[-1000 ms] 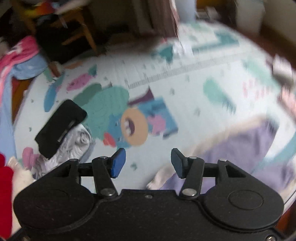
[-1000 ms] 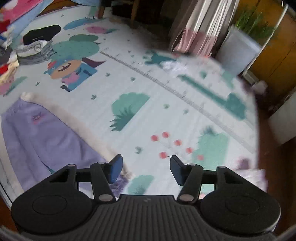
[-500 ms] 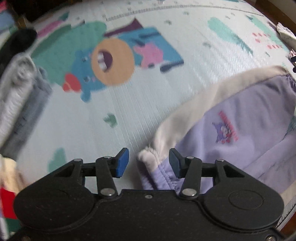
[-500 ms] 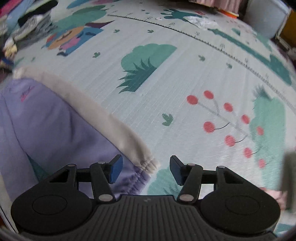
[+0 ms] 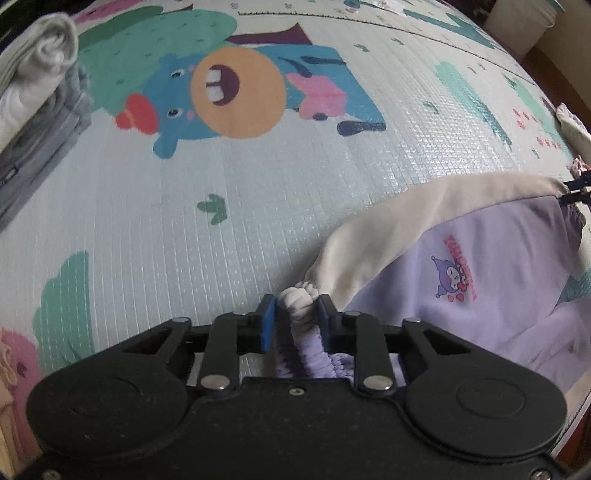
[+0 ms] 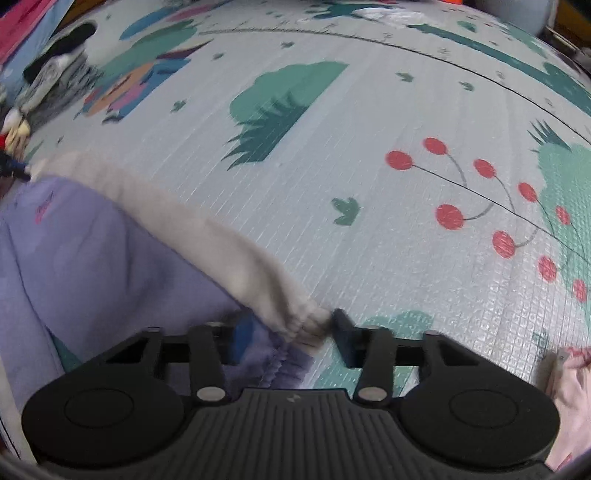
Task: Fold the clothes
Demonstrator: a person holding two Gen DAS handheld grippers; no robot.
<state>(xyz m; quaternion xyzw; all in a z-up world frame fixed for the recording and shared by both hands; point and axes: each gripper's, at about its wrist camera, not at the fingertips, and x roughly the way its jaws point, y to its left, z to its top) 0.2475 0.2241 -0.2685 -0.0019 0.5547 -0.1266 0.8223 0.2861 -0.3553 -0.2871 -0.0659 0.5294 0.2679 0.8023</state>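
Purple pants (image 5: 491, 258) with a cream side stripe and a small cartoon print lie flat on the patterned play mat (image 5: 258, 206). My left gripper (image 5: 293, 314) is nearly shut, its blue pads around the gathered cream cuff at one end of the stripe. In the right wrist view the same pants (image 6: 92, 258) lie at the left. My right gripper (image 6: 286, 330) is open, with the other gathered end of the cream stripe lying between its fingers, blurred by motion.
A stack of folded white and grey clothes (image 5: 33, 92) sits at the mat's far left. Pale and pink garments lie at the right edges (image 5: 572, 125) (image 6: 569, 391). A white bin (image 5: 517, 22) stands beyond the mat.
Both grippers have come down to the mat onto the pants' ends. The left gripper's fingers have closed in around the cuff. The right gripper now has the other end between its fingers.
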